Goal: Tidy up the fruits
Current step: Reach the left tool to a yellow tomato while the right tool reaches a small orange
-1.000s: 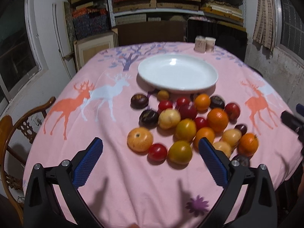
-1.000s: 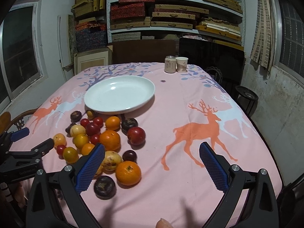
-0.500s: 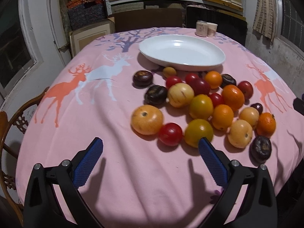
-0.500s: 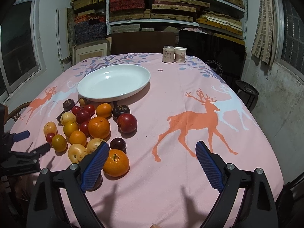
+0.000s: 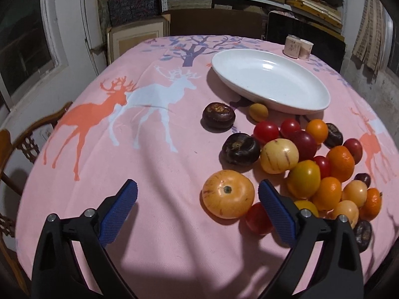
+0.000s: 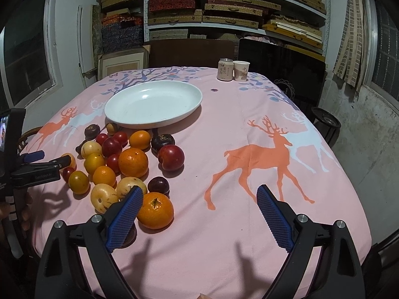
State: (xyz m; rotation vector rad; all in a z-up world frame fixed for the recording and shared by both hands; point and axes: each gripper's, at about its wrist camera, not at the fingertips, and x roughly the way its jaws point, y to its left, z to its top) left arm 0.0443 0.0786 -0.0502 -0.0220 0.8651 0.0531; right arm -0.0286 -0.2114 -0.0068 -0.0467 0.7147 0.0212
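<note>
A pile of several fruits lies on the pink deer-print tablecloth: oranges, red and yellow tomatoes, dark purple fruits. An empty white oval plate [image 5: 271, 79] [image 6: 153, 103] sits just behind the pile. My left gripper [image 5: 197, 200] is open and low over the cloth; a large orange-yellow fruit [image 5: 228, 196] lies between its fingers, close to the right one. My right gripper [image 6: 199, 205] is open, with an orange [image 6: 155, 210] beside its left finger. The left gripper [image 6: 47, 160] also shows at the left edge of the right wrist view.
A can [image 6: 225, 69] and a paper cup [image 6: 241, 70] stand at the table's far edge. A wooden chair [image 5: 17, 147] is at the table's left side. Shelves with boxes fill the back wall. Bare cloth with an orange deer [image 6: 261, 157] lies right of the pile.
My left gripper has moved forward and down, so the large orange-yellow fruit now lies between its fingers. My right gripper has crept closer to the nearest orange.
</note>
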